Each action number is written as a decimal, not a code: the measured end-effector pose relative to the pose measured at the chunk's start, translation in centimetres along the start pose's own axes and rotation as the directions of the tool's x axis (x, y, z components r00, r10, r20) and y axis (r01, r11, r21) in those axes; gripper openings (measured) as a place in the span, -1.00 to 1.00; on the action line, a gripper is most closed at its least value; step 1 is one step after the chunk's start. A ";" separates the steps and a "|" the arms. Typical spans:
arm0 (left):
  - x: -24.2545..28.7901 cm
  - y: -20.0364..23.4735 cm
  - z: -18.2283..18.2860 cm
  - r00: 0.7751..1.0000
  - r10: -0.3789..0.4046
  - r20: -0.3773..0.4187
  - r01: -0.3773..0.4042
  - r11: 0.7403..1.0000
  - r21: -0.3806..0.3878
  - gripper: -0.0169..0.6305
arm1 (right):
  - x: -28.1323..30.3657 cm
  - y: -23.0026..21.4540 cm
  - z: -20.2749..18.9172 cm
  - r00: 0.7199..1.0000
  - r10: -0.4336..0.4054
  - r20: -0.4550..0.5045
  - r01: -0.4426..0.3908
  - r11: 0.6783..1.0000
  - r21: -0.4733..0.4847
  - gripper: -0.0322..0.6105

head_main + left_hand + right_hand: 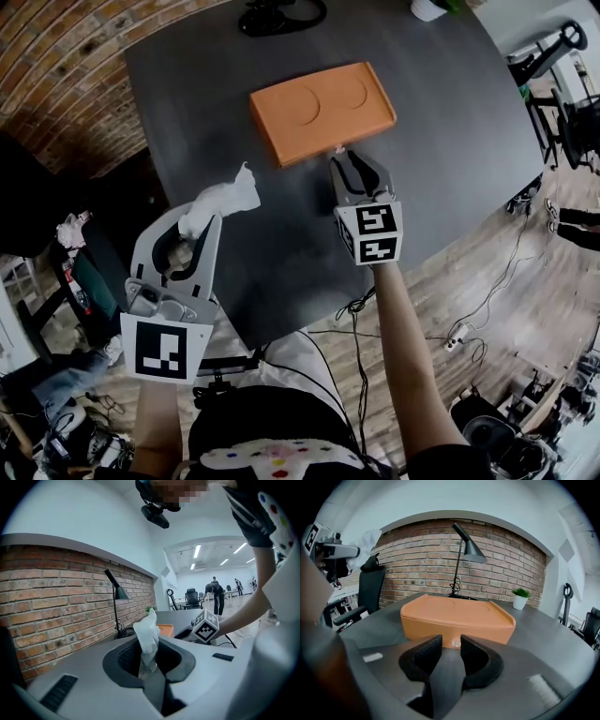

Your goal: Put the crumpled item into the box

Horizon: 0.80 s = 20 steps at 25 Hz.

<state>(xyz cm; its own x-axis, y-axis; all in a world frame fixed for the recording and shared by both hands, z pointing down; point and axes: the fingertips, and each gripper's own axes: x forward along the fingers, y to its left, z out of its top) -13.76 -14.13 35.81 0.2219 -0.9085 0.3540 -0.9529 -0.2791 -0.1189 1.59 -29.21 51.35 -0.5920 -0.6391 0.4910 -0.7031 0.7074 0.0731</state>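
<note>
An orange box (322, 109) with its lid down lies on the dark table (450, 141); in the right gripper view the box (457, 616) fills the middle. A small pale knob (454, 642) sticks out of its near side. My right gripper (348, 162) is at that side, jaws a little apart; the right gripper (451, 647) has the knob just past its tips. My left gripper (201, 223) hangs over the table's near left edge, shut on a white crumpled item (225, 198). From the left gripper (149, 662) the crumpled item (149, 635) stands up between the pads.
A black desk lamp (468, 548) stands behind the box by the brick wall, and a small potted plant (519, 597) is at the far right of the table. An office chair (370, 585) is to the left. Cables (487, 309) run on the wooden floor.
</note>
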 end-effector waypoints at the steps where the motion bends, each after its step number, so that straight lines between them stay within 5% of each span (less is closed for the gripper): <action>1: 0.1 0.1 -0.1 1.000 0.002 -0.001 -0.002 1.000 0.000 -0.78 | 0.3 -0.2 -0.3 1.000 -0.002 -0.009 0.002 1.000 -0.004 -0.54; 20: 0.4 0.3 -0.2 1.000 0.024 -0.013 -0.024 1.000 -0.007 -0.78 | 2.5 -1.1 -1.5 1.000 0.007 -0.020 -0.006 0.999 0.038 -0.64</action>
<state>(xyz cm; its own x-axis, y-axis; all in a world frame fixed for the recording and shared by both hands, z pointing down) -14.05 -14.51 36.11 0.1962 -0.9109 0.3630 -0.9594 -0.2548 -0.1210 1.47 -31.11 53.76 -0.5888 -0.6282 0.5086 -0.7138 0.6993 0.0373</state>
